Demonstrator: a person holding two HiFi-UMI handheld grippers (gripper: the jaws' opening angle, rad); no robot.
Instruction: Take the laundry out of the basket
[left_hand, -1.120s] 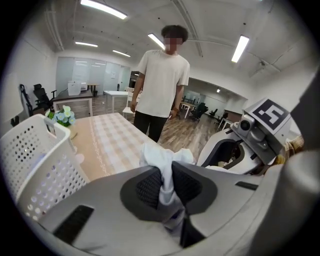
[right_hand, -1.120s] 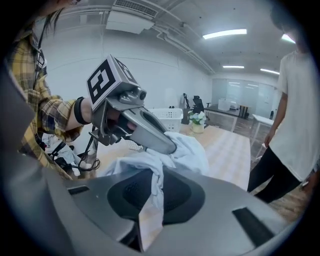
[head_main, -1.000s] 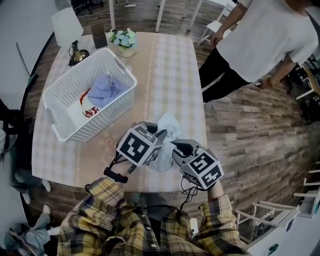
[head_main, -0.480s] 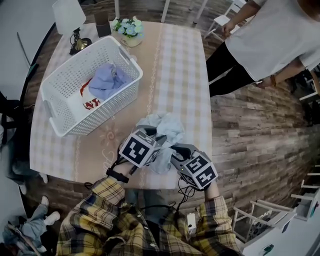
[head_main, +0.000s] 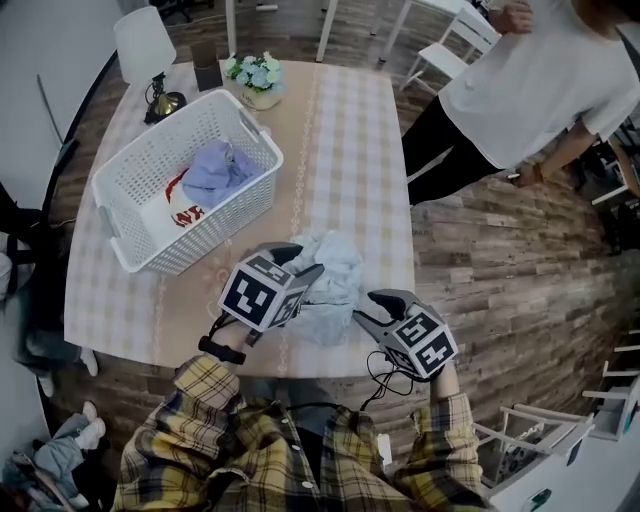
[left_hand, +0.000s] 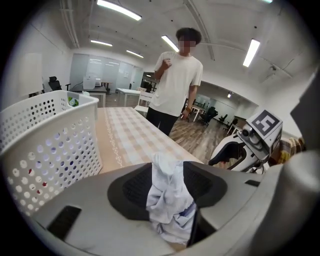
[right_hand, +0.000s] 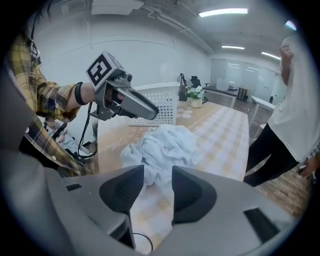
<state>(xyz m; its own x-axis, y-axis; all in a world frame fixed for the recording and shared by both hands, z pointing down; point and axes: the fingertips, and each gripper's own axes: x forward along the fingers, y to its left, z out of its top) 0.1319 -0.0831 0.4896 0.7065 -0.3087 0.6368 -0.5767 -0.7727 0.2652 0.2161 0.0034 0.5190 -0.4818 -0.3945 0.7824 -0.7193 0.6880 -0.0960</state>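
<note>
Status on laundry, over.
Left tongs just opened, cloth loose between them; right tongs just opened, empty. Cloth on table. More laundry in basket. Bystander beside table.

Left hand-held gripper (head_main: 300, 262), right (head_main: 372, 308), jaws just opening

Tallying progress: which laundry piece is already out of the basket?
The pale blue garment, crumpled on the table; the lavender piece and the red-printed white one lie inside the basket.

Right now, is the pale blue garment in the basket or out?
Out: the garment lies crumpled on the table, beside the white basket.
</note>
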